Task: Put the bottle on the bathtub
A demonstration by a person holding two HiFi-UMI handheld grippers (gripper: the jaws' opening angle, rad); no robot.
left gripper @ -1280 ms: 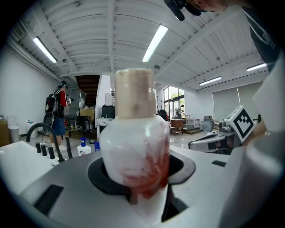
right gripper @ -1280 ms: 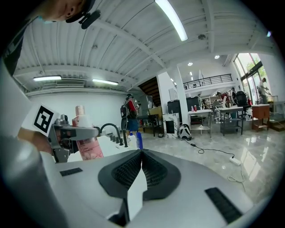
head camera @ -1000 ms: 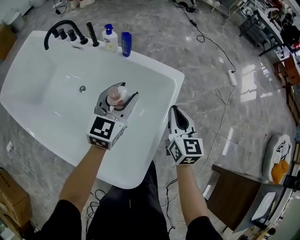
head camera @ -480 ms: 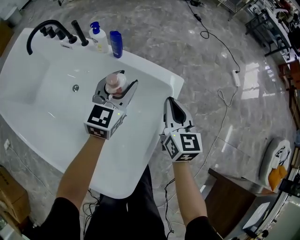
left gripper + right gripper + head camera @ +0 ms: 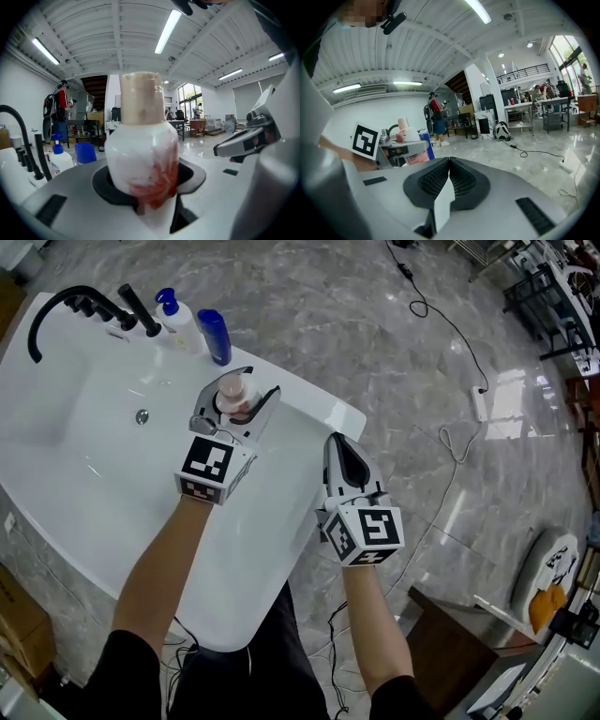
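Along the bathtub's (image 5: 291,521) far rim stood a black faucet (image 5: 66,304), a pump dispenser (image 5: 178,322) and a blue container (image 5: 216,337). Just nearer you, your left gripper (image 5: 246,390) had its jaws clenched around the bottle (image 5: 232,390). It stood upright, long axis vertical and cap up, over the bathtub's right rim. Your right gripper (image 5: 343,452) hung just off the bathtub's right edge, its jaws pressed together on nothing.

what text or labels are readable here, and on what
No text here can be read.
held bottle: red print, blurred, no words legible.
pump bottle: label too small to read.
marker cubes: black and white square patterns only, no letters.
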